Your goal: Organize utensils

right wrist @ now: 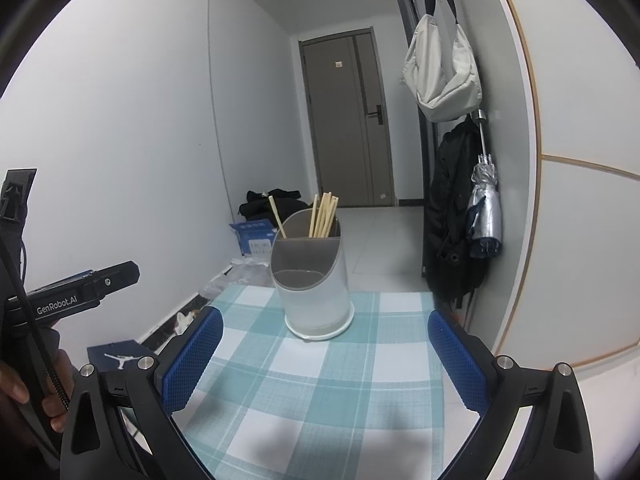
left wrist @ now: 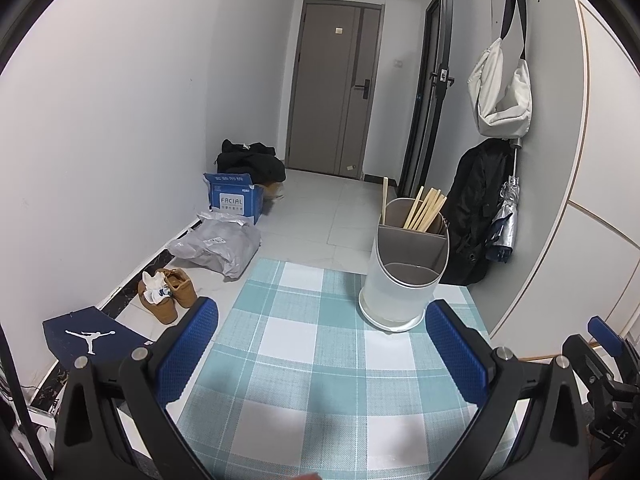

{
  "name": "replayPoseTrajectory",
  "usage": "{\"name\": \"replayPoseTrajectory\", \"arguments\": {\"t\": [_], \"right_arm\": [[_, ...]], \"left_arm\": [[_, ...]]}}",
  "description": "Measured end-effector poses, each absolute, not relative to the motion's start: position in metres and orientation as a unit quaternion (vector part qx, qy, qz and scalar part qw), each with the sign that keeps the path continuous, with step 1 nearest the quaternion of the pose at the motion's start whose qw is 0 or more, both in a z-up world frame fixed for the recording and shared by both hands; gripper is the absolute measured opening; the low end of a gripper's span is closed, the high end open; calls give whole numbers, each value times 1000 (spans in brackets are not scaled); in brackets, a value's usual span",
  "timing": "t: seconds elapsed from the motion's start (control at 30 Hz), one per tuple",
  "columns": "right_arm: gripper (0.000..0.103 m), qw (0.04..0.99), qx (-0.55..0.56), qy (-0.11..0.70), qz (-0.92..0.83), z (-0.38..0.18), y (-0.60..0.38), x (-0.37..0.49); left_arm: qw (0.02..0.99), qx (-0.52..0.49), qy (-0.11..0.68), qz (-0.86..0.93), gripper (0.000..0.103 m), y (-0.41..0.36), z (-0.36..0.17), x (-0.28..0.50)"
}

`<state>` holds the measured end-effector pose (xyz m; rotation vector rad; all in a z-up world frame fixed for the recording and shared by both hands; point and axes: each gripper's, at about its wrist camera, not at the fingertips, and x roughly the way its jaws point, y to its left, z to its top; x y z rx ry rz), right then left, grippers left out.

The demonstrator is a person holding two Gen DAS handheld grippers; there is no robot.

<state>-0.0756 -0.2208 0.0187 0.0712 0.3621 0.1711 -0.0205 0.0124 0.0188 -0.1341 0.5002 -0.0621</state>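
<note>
Left tongs (left wrist: 322, 344): spread wide, empty; blue pads hang above the checked cloth.
Right tongs (right wrist: 325, 354): also spread wide, nothing between the pads.
Checked cloth (left wrist: 304, 344): teal and white squares, covers the counter under both tongs.
Utensil holder (left wrist: 404, 272): upright near the far edge of the cloth, ahead of both tongs and apart from them; white body, grey insert with a low front part and a higher back part.
Chopsticks (left wrist: 424, 212): a wooden bundle stands tilted in the back part; one more stick (left wrist: 385, 200) leans alone at the left side.
Front part of the holder: seems empty, though the bottom is not well visible.
Hand (right wrist: 24, 392): at the left border of the right wrist view, it grips the handle of the other tool.
Floor beyond: brown shoes (left wrist: 168, 294), blue box (left wrist: 234, 198).
</note>
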Motion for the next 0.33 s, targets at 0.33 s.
{"name": "replayPoseTrajectory", "arguments": {"t": [0.33], "right_arm": [[103, 979, 34, 182, 84, 19, -220, -76]], "left_arm": [[967, -58, 245, -35, 102, 10, 20, -21]]}}
